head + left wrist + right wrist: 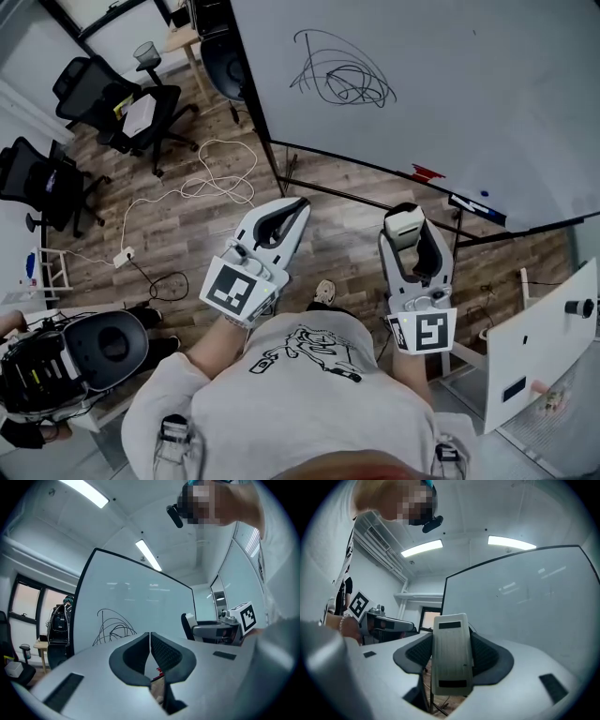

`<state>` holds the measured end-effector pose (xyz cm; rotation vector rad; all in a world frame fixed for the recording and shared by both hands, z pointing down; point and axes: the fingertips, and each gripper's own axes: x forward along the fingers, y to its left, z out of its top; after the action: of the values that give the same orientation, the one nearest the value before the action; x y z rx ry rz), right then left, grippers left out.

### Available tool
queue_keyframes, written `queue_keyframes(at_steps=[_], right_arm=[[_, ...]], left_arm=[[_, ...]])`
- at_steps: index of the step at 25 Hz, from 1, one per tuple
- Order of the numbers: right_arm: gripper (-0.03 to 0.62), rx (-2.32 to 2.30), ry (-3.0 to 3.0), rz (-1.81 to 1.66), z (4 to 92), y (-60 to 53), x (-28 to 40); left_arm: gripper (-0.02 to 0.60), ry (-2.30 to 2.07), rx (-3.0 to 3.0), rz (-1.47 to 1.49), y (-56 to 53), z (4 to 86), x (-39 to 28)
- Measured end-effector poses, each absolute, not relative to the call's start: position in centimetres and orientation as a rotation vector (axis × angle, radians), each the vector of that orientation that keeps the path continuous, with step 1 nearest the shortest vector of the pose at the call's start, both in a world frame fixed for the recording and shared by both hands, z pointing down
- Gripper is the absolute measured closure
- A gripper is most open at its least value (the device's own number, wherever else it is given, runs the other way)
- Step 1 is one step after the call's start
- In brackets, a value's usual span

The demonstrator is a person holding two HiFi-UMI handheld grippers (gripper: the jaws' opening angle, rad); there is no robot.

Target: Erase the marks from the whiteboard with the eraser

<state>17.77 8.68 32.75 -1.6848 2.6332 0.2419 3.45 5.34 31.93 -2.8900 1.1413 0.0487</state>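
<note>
The whiteboard (441, 84) stands ahead of me with a black scribble (342, 75) in its upper left part; the scribble (112, 627) also shows in the left gripper view. My right gripper (405, 228) is shut on the pale eraser (404, 225), held upright between the black pads (487, 656), well short of the board. The eraser (450, 653) fills the middle of the right gripper view. My left gripper (289, 214) is shut with nothing in it, its pads (164, 651) touching at the tips, below the board's lower left edge.
A red marker (428, 172) and a blue one (483, 196) lie on the board's tray. Black office chairs (117, 98) and a white cable (202, 183) on the wooden floor are at the left. A white panel (544, 342) stands at the right.
</note>
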Motion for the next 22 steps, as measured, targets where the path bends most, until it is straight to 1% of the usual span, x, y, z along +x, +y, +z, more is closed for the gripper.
queue_keyframes(at_steps=[12,17,22], right_arm=[[0.332,-1.609,2.681,0.209,33.4,3.4,20.3],[0.332,-1.592,2.687,0.184,33.6,2.2,19.9],[0.332,-1.586,2.699,0.211,33.1,0.5,18.1]], left_arm=[[0.558,1.231,-2.845,0.048,-0.3,31.7,5.8],[0.558,1.245,-2.859,0.012,-1.3,32.4,5.7],[0.558,1.249,-2.857,0.012,-2.9,32.1,4.4]])
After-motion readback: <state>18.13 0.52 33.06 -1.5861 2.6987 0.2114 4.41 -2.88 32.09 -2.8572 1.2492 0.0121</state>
